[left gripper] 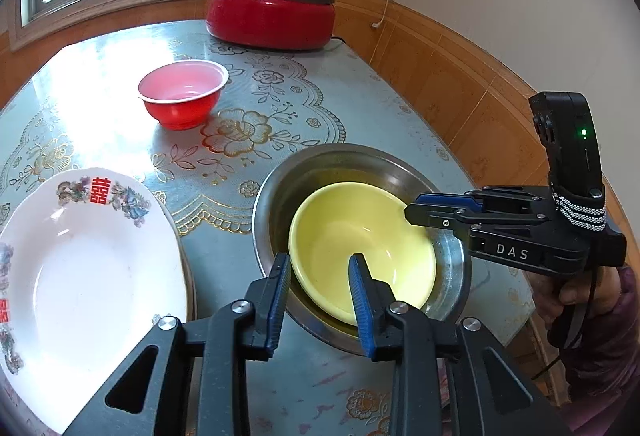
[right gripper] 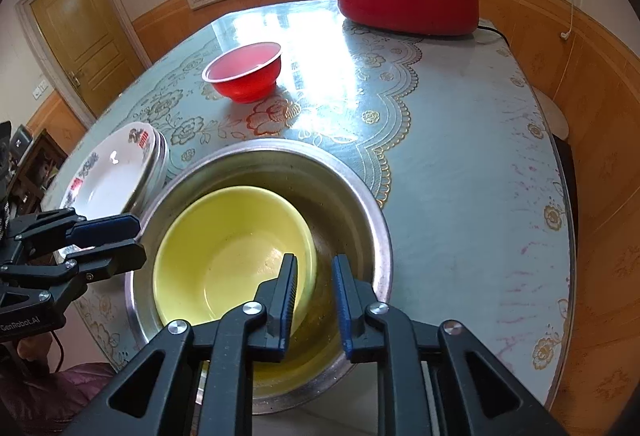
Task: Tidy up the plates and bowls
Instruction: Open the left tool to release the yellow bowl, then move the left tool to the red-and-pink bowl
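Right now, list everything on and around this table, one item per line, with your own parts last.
Yellow ceramic bowl: one, yellow, nested inside the steel basin.
Stainless steel basin: one, silver, near table edge, right of the plates.
White patterned plates: a stack, white with red characters, left of the basin.
Red plastic bowl: one, red, mid-table, standing alone.
Red electric cooker with grey lid: one, far end of the table.
Floral tablecloth: one, pale blue with gold flowers, covering the table.
Wooden door: one, yellow-brown, far left.
Left tongs: black with blue pads, slightly apart, astride the yellow bowl's near rim.
Right tongs: same colours, slightly apart, over the basin's rim.
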Motion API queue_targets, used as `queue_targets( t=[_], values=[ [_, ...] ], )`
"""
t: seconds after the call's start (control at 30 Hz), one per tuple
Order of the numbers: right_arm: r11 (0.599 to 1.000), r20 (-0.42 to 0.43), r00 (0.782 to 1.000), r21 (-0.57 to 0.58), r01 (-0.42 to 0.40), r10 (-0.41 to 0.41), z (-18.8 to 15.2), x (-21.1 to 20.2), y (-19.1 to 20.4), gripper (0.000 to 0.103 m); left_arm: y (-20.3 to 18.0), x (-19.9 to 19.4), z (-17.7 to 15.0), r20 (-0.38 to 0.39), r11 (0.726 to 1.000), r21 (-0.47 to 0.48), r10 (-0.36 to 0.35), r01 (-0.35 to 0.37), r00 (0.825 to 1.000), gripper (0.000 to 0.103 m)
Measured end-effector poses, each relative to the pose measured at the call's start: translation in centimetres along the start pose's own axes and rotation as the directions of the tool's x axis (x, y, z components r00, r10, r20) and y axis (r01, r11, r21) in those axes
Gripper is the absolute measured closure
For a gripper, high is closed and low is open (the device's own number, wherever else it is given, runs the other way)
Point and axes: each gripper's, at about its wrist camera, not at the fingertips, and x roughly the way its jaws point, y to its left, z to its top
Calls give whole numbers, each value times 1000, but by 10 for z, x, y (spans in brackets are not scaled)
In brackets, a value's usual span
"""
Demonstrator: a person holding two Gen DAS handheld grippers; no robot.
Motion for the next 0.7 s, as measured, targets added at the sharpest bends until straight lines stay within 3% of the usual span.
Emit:
queue_targets(
  t=[0.3,0.7],
  values=[
    [1000,45,999,7,-16,16,17,-4,4,82,8,-3,4,6,999,-36,6,-6,1000,69],
    [990,64,990,67,-126,122,55,19,12,77,32,-17,27,58,995,-80,68,-63,996,69]
  ],
)
